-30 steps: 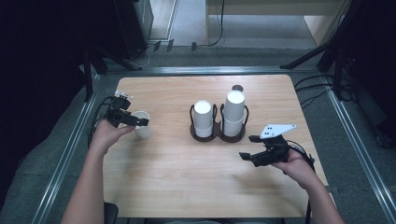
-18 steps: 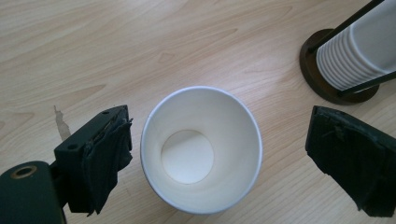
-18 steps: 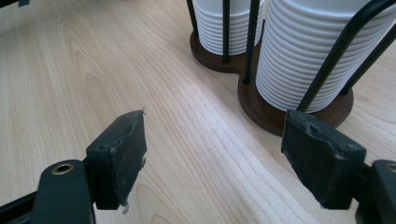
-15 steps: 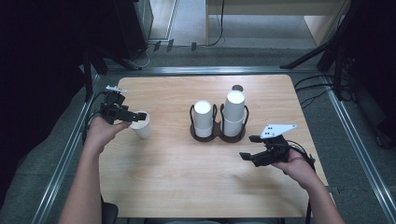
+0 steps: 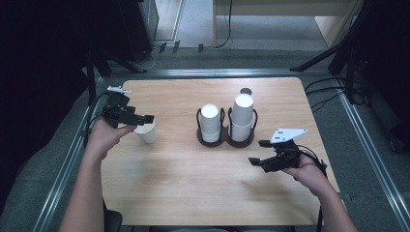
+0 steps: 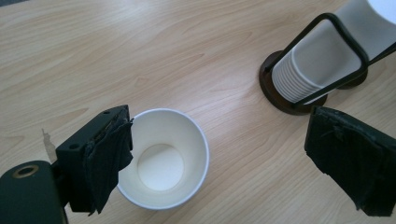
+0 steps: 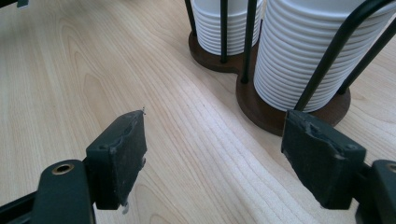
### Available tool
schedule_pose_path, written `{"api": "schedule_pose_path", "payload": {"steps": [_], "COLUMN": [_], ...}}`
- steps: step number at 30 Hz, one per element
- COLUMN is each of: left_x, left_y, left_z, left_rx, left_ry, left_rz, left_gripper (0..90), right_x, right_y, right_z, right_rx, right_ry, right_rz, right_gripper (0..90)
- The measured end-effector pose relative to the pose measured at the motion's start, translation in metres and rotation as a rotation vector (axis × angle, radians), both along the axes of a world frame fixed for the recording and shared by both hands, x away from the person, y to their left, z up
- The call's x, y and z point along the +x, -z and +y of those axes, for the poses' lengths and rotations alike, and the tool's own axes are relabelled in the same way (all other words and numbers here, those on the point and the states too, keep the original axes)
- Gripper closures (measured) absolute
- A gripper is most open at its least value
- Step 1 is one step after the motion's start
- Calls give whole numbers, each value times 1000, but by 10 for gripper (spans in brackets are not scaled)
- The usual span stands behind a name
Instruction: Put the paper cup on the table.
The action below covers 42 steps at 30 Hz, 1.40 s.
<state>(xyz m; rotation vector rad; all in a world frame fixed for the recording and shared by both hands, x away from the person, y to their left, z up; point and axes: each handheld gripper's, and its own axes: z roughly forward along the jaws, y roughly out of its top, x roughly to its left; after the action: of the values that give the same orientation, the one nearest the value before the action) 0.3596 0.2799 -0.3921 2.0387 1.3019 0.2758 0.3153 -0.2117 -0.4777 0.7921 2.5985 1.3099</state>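
A single white paper cup (image 5: pixel 146 133) (image 6: pixel 163 158) stands upright and empty on the wooden table (image 5: pixel 183 179) at the left. My left gripper (image 5: pixel 143 120) (image 6: pixel 224 121) hovers just above it, open. In the left gripper view the cup's rim lies against the left jaw and far from the right jaw. A dark two-slot cup holder (image 5: pixel 225 139) (image 7: pixel 261 109) at mid-table carries a short stack of white cups (image 5: pixel 210 121) and a taller stack (image 5: pixel 242 113) (image 7: pixel 303 60). My right gripper (image 5: pixel 257 152) (image 7: pixel 217 121) is open and holds nothing, near the holder's front right.
A small dark round thing (image 5: pixel 245 90) lies behind the taller stack. Metal rails (image 5: pixel 72 150) run along the table's sides, with cables on the floor beyond. Bare wood spreads across the front half of the table.
The cup sat right at the left gripper's tips a second ago; it now stands slightly nearer, below the open jaws. The right gripper has not moved.
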Motion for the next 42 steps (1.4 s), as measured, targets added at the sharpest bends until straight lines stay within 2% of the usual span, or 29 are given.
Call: {"api": "schedule_pose_path", "payload": {"steps": [7,14,16,22,25,29,34,42], "left_x": [-5,-10,-11,-16,-18,-20,-23,-28], "left_y": [-10,-14,-16,-19,-19,-18,-16,-10], "left_z": [-9,-22,-25,-36,-41,-47,-56,-68], "left_rx": [-38,-35,-58,-43,-43,-55,-42,-53], "left_ry": [14,50,72,90,105,129,143,176], "left_rz": [-18,-28,-26,-38,-43,-44,-49,-50], "left_gripper": [80,83,83,84,83,83,83,83], "right_x": [0,0,0,0,1,1,0,1], "right_y": [0,-1,-1,-2,-3,-3,-4,-5], "right_z": [0,-1,-2,-2,-3,-3,-2,0], "right_rx": [0,3,2,7,24,21,20,18], "right_ry": [2,2,2,7,16,13,10,2], "right_rz": [1,-1,-2,-1,10,4,2,-3], "right_gripper": [225,225,225,225,223,223,223,223]}}
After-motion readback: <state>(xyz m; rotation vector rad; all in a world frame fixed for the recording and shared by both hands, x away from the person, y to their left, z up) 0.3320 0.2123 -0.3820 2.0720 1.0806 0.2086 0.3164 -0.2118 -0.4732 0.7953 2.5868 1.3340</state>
